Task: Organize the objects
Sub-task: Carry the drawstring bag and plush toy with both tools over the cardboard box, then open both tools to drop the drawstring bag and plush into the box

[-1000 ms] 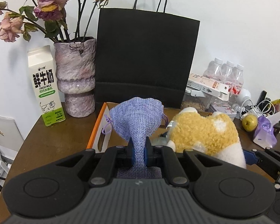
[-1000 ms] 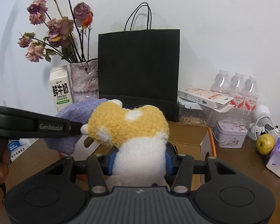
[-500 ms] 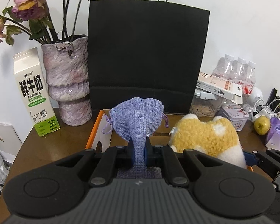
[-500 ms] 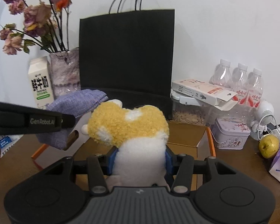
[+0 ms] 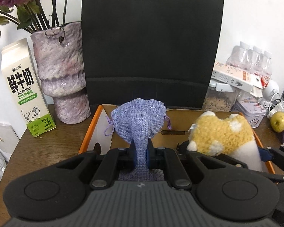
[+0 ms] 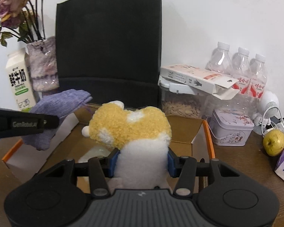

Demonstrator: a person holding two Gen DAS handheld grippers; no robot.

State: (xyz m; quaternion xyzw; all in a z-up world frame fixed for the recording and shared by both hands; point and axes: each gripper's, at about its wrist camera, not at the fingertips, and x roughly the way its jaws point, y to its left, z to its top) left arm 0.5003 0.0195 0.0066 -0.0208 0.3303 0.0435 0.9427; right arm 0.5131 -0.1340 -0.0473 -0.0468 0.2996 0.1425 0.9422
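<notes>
- Left gripper (image 5: pixel 141 152): black two-finger tool with blue pads, jaws pressed tight on the narrow neck of a lavender woven-fabric drawstring pouch (image 5: pixel 139 122); the pouch's bulging body stands up above the pads, over the left part of the box.
- Right gripper (image 6: pixel 141 162): same build, jaws part-spread and pinching the white lower body of a yellow-and-white fleecy plush toy (image 6: pixel 130 128); the toy's yellow head rises above the pads, over the box's interior.
- Open brown cardboard box with orange edges (image 6: pixel 208 136): on the brown wooden table (image 5: pixel 53 145), directly beneath both held items; a pale flat item lies inside, too hidden to identify.
- Black paper carrier bag (image 5: pixel 151 43): upright behind the box, against the white wall.
- Mottled purple-pink ceramic vase (image 5: pixel 61 71) with dried roses: left of the bag.
- White-and-green milk carton (image 5: pixel 24 89): left of the vase.
- Right of the box: lilac printed tin (image 6: pixel 231 126), clear container of seeds (image 6: pixel 181 106) with a white carton lying on top, three plastic water bottles (image 6: pixel 240 66), yellow-green apple (image 6: pixel 274 141).
</notes>
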